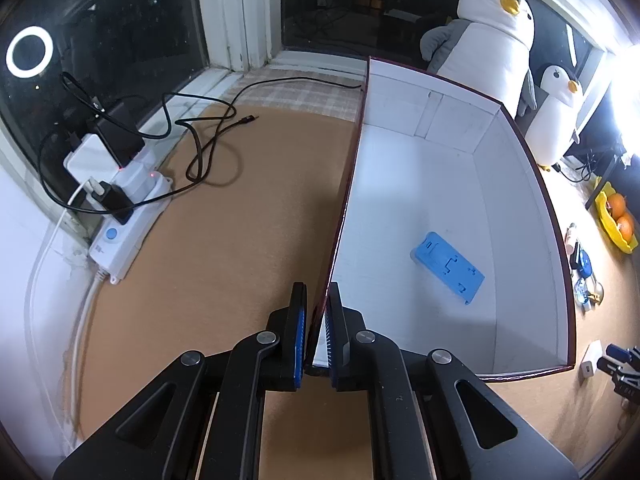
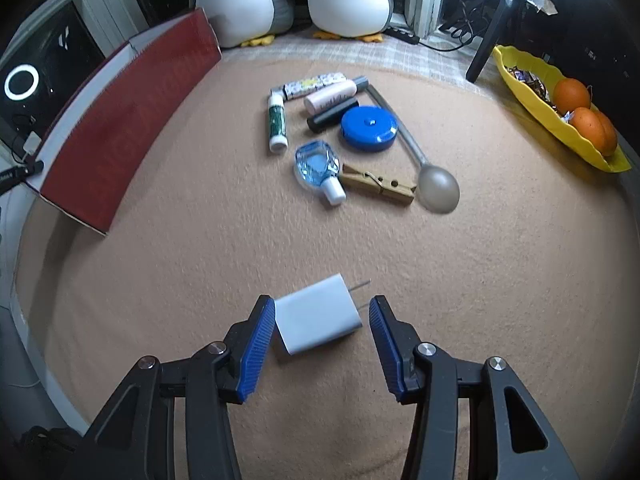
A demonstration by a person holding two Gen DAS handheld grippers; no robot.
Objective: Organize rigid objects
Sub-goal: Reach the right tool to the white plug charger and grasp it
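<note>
My left gripper [image 1: 317, 312] is shut on the near left wall of a red box with a white inside [image 1: 440, 168]. A blue flat plastic piece [image 1: 447, 267] lies on the box floor. The box also shows in the right wrist view [image 2: 120, 132] at the left. My right gripper [image 2: 322, 312] is open around a white charger plug [image 2: 318, 320] lying on the tan mat; the left pad touches it, the right pad stands apart. Farther ahead lie a blue tape measure [image 2: 369, 128], a clear blue bottle [image 2: 317, 168], a clothespin [image 2: 380, 185], a spoon [image 2: 436, 188] and several tubes [image 2: 276, 124].
A white power strip [image 1: 120, 216] with plugs and black cables [image 1: 208, 136] lies left of the box by the window. Two plush penguins [image 1: 492, 28] stand behind the box. A yellow bowl with oranges [image 2: 560, 116] sits at the right. A black stand leg [image 2: 490, 40] rises behind it.
</note>
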